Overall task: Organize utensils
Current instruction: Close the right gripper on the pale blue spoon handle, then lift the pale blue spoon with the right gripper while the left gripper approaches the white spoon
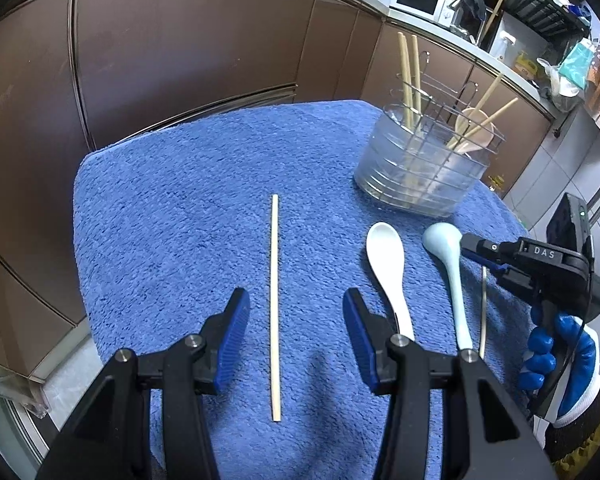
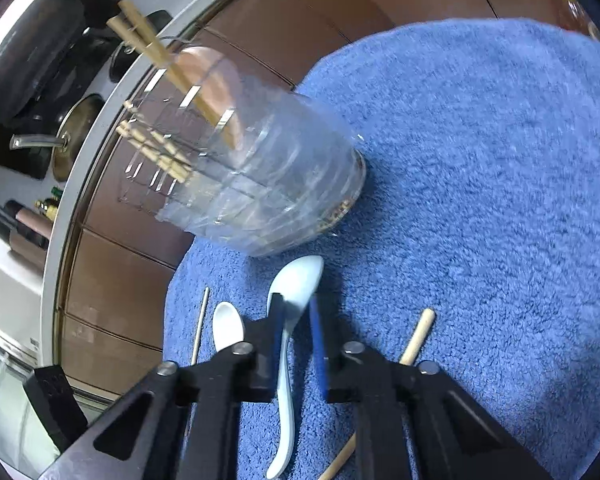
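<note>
A single chopstick (image 1: pixel 275 304) lies lengthwise on the blue towel (image 1: pixel 172 208), between the fingers of my open left gripper (image 1: pixel 296 304), which hovers above it. To its right lie a white spoon (image 1: pixel 386 256) and a pale blue spoon (image 1: pixel 444 244). My right gripper (image 2: pixel 296 312) straddles the pale blue spoon (image 2: pixel 296 284) at its neck; the jaws stand narrowly apart and contact is unclear. The white spoon (image 2: pixel 228 324) lies left of it. A clear utensil holder (image 1: pixel 420 164) with chopsticks and a wooden spoon stands behind; it also shows in the right wrist view (image 2: pixel 276 184).
A wooden stick (image 2: pixel 418 336) lies right of my right gripper. A thin stick (image 1: pixel 483 312) lies at the towel's right edge. Brown cabinet fronts (image 1: pixel 180 48) run behind the table. A microwave (image 1: pixel 418 0) sits on the counter.
</note>
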